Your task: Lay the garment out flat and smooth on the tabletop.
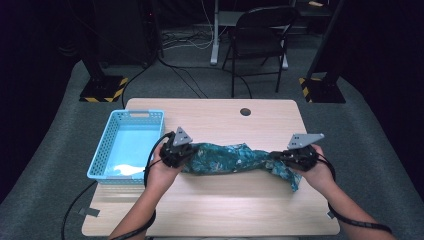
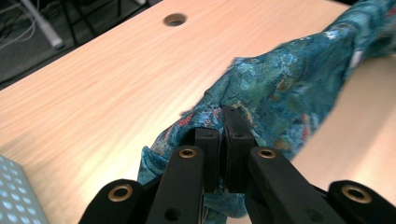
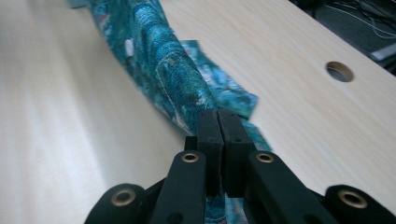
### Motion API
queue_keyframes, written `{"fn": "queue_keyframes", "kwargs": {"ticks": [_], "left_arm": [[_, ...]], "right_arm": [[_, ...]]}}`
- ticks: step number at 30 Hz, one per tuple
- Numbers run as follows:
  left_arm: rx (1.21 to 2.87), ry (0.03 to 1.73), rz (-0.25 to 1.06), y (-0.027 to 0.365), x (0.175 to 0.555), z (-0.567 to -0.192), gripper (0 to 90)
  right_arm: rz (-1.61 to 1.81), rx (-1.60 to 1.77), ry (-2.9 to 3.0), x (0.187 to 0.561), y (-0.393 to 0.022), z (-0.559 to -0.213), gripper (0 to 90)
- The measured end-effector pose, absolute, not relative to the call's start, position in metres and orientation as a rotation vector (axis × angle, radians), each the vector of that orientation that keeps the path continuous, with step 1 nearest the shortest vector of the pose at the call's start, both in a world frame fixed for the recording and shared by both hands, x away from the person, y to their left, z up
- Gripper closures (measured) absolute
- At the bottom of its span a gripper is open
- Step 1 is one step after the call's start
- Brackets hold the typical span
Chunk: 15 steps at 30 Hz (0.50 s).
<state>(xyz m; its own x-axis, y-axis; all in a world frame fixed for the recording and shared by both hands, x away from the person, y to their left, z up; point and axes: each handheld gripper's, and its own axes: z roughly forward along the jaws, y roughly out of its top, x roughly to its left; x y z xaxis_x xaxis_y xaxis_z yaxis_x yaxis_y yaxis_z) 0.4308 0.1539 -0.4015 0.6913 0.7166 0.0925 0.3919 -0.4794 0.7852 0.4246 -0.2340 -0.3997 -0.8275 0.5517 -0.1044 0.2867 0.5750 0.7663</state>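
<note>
Your left gripper (image 1: 186, 151) and right gripper (image 1: 280, 156), jaws clamped on the cloth (image 1: 232, 158), face inward; cloth stretched sideways above the desk (image 1: 210, 120).

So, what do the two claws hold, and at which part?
Both hold the cloth, one at each end: the left claw is shut on its left end, the right claw on its right end.
</note>
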Motion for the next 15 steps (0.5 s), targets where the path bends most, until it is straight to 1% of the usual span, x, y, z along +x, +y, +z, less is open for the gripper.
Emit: {"fn": "queue_keyframes", "kwargs": {"ticks": [3, 7, 11, 15], "left_arm": [[2.152, 0.914, 0.512, 0.150, 0.454, -0.422, 86.8], [2.166, 0.991, 0.482, 0.147, 0.476, -0.454, 86.8], [2.181, 1.040, 0.470, 0.143, 0.487, -0.476, 86.7], [2.177, 1.068, 0.446, 0.142, 0.490, -0.487, 85.7]], "right_arm": [[1.082, 0.745, 2.494, 0.447, -0.231, -0.410, 88.6], [0.994, 0.829, 2.534, 0.473, -0.223, -0.441, 88.5], [0.935, 0.889, 2.543, 0.487, -0.218, -0.466, 88.4], [0.931, 0.949, 2.535, 0.494, -0.217, -0.482, 86.6]]}}
